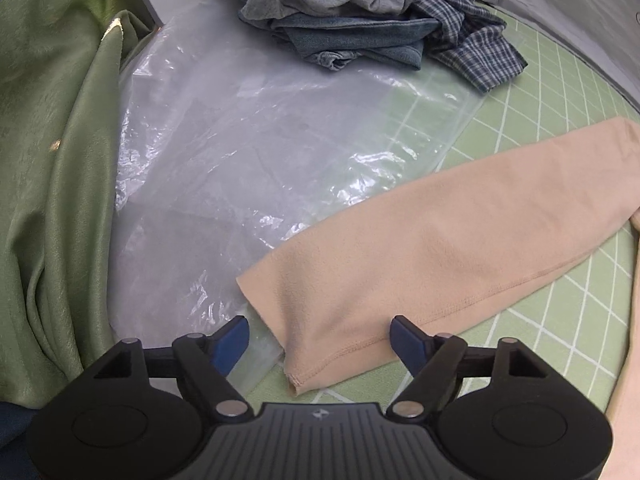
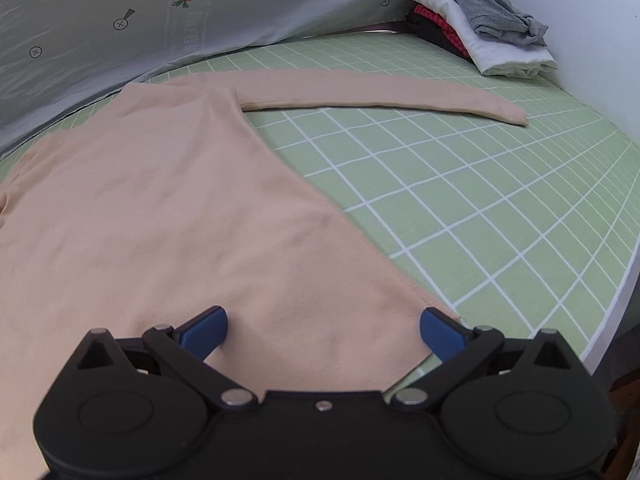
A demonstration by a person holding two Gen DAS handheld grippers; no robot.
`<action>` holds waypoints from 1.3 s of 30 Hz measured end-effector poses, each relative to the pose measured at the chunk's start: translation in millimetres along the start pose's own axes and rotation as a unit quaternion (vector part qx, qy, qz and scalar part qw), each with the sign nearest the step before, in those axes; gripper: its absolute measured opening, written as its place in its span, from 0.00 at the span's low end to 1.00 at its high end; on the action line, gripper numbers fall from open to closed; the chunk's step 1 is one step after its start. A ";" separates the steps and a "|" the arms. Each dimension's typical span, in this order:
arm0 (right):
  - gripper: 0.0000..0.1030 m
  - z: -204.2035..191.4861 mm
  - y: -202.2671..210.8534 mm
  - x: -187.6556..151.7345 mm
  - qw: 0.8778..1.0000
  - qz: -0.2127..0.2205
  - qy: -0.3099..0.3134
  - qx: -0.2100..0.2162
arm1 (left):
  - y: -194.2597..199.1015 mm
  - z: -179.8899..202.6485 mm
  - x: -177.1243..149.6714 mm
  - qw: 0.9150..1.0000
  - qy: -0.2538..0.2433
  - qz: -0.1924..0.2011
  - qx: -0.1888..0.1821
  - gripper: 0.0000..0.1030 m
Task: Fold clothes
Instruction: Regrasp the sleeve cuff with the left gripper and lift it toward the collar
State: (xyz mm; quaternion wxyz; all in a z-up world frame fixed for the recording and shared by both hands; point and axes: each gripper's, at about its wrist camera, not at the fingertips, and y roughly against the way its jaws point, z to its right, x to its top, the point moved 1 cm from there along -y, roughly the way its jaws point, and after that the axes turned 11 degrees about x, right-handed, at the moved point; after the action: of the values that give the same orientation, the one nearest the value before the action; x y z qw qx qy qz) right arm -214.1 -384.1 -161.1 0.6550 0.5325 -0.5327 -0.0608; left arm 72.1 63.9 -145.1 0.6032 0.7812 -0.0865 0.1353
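Observation:
A peach long-sleeved top lies flat on the green grid mat [image 2: 480, 200]. In the left wrist view its left sleeve [image 1: 440, 240] stretches from the right edge toward me, its cuff between my open left gripper's [image 1: 320, 338] blue fingertips. In the right wrist view the top's body [image 2: 160, 220] fills the left half and the other sleeve [image 2: 380, 96] lies straight out to the right. My right gripper [image 2: 324, 328] is open over the hem near the lower right corner. Neither gripper holds anything.
A pile of unfolded grey, denim and plaid clothes [image 1: 368, 20] sits at the back. A clear plastic sheet [image 1: 240, 160] lies beside the sleeve, a green cloth [image 1: 52, 160] at left. A stack of folded clothes [image 2: 480, 32] sits far right by the white wall. A grey printed fabric [image 2: 160, 20] borders the mat.

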 end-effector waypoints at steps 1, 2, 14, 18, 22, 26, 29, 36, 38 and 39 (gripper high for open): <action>1.00 -0.3 0.3 -0.9 1.000 0.003 0.000 -0.001 | -0.7 1.4 0.0 1.000 0.001 0.002 0.002 0.86; 1.00 -0.9 0.6 -1.4 1.000 0.004 -0.002 -0.003 | -1.5 2.8 0.0 1.000 0.001 0.004 0.004 0.87; 1.00 -4.6 0.7 1.3 1.000 -0.004 -0.022 -0.019 | 18.7 45.4 0.3 0.999 -0.039 0.034 -0.001 0.22; 1.00 0.1 -1.0 6.5 1.000 -0.019 -0.016 -0.007 | 21.7 60.7 0.5 0.998 -0.046 0.035 0.023 0.11; 1.00 6.3 -0.4 12.0 0.999 -0.028 -0.020 0.003 | 28.6 68.0 6.5 0.999 -0.033 0.030 0.015 0.10; 1.00 20.3 2.7 19.2 0.999 -0.022 -0.028 0.009 | 61.8 99.2 12.3 0.995 -0.059 0.074 0.002 0.10; 1.00 34.5 4.7 26.3 0.999 -0.015 -0.031 0.011 | 96.7 140.5 9.2 0.988 -0.085 0.124 -0.026 0.10; 1.00 69.1 6.0 39.4 0.999 -0.004 -0.041 0.008 | 181.1 240.1 -10.1 0.957 -0.142 0.195 -0.160 0.11; 1.00 78.0 5.7 42.0 0.999 -0.003 -0.044 0.007 | 198.4 257.7 -17.2 0.948 -0.154 0.198 -0.195 0.12; 1.00 82.5 5.6 43.3 0.999 -0.002 -0.046 0.007 | 202.6 264.0 -23.0 0.946 -0.159 0.195 -0.203 0.15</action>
State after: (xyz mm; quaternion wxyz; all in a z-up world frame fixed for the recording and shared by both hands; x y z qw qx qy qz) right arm -261.3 -461.9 -140.6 0.6261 0.5350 -0.5612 -0.0830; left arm 18.1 -243.9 -28.3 0.6889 0.6217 -0.3580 0.1040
